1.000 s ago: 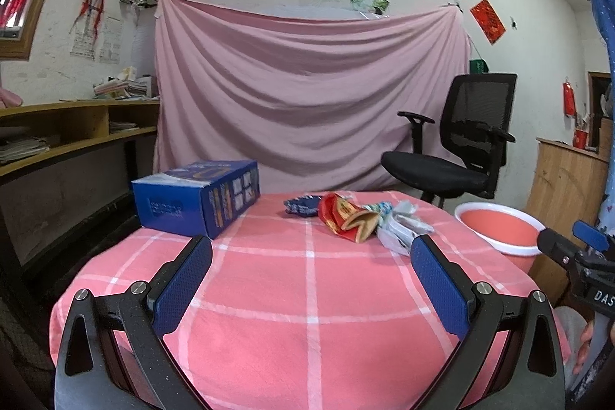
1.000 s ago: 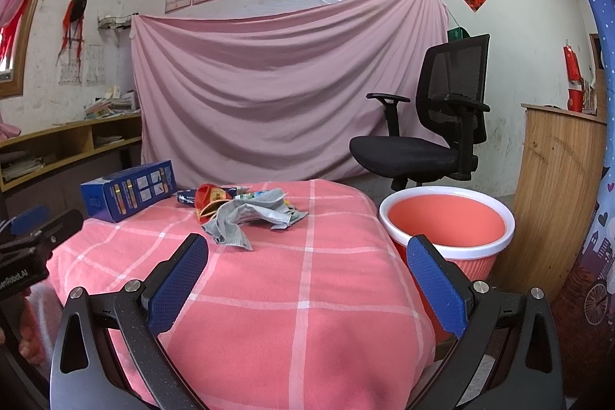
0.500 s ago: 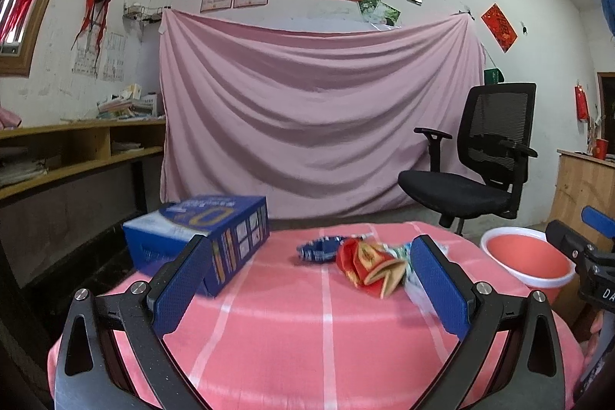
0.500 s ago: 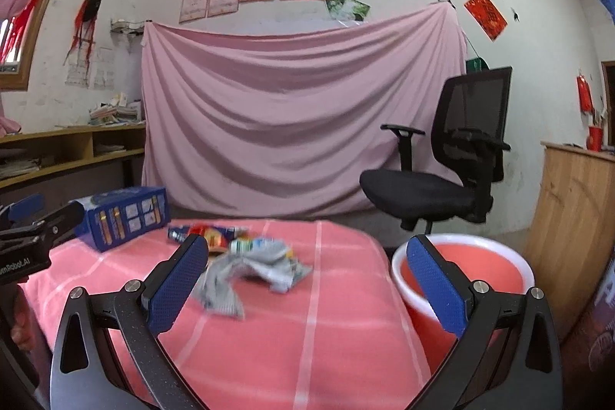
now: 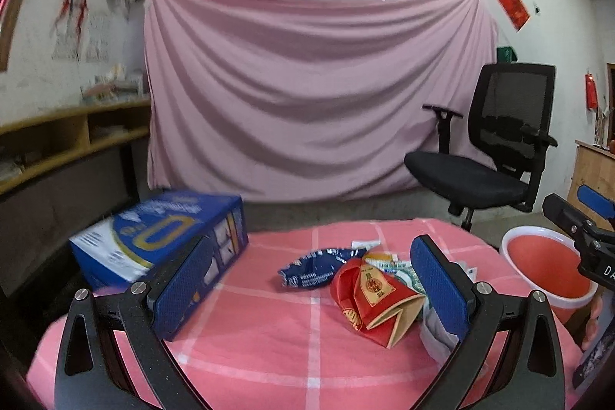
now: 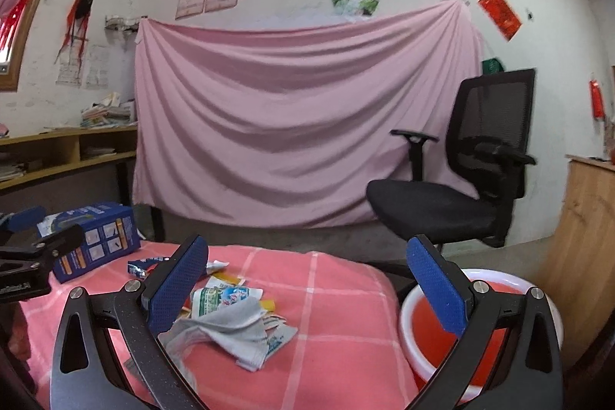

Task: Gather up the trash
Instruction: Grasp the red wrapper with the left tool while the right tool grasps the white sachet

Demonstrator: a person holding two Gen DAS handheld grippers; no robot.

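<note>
**A:** Both wide apart and empty, left gripper (image 5: 307, 289) and right gripper (image 6: 307, 289). How's that crumpled red-and-gold paper packet (image 5: 374, 298) mid-table going to grab?

**B:** I'd guess light and crushable; pinch its near folded edge. The limp grey cloth (image 6: 223, 333) just right will sag. The pink checked tablecloth (image 5: 269, 352) looks soft, and the red plastic basin (image 6: 434, 329) sits beside the table's right edge.

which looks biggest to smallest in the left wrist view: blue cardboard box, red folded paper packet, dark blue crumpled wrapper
1. Blue cardboard box, clearly largest.
2. Red folded paper packet.
3. Dark blue crumpled wrapper, only slightly smaller; it lies farther from the camera, so the last two are unsure.
</note>
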